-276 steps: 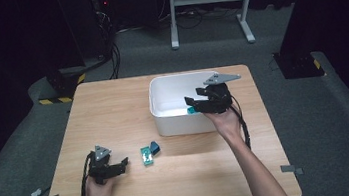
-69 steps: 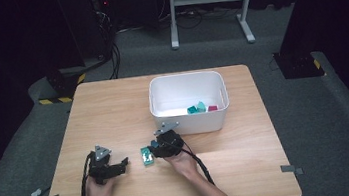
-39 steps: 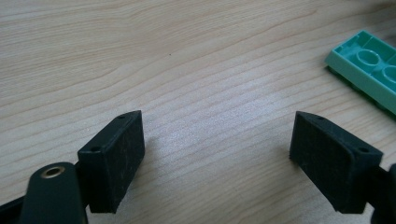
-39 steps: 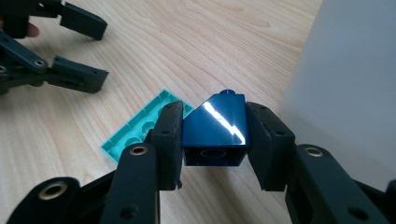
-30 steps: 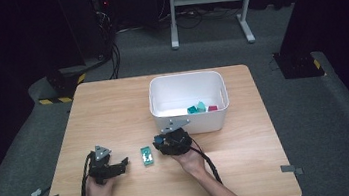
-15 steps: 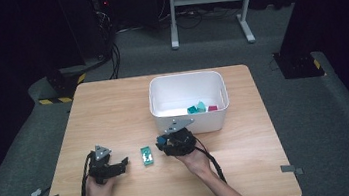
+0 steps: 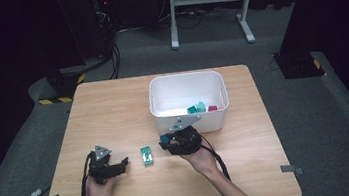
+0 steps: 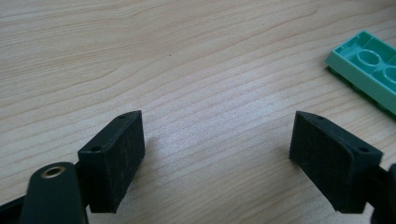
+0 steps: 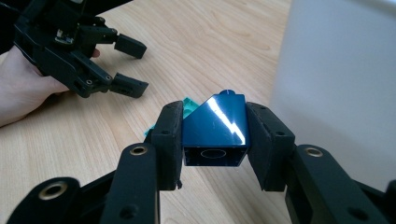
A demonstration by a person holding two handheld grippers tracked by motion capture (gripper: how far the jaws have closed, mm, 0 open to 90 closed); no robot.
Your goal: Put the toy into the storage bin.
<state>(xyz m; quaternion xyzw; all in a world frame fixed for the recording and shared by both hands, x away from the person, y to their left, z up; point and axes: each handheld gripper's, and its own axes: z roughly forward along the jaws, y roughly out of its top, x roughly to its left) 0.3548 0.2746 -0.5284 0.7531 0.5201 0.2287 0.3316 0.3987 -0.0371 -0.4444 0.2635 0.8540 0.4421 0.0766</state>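
1. Where the pale wooden worktop (image 7: pixel 113 110) stands, the room is dark, with grey carpet, cables and a white frame behind it
2. A white bin (image 7: pixel 189 101) sits toward the far right of the worktop; teal and red bricks (image 7: pixel 200 108) lie inside it
3. The right tongs (image 9: pixel 215 140) are clamped on a dark blue brick (image 9: pixel 215 133), held clear of the surface just in front of the bin
4. The left tongs (image 8: pixel 217 154) stand open with nothing between them, low over the worktop
5. A green brick (image 7: pixel 146 156) lies between the two tongs
6. Since two seconds ago, the right tongs have moved from beside the green brick toward the bin, lifting the blue brick; the left tongs have stayed put
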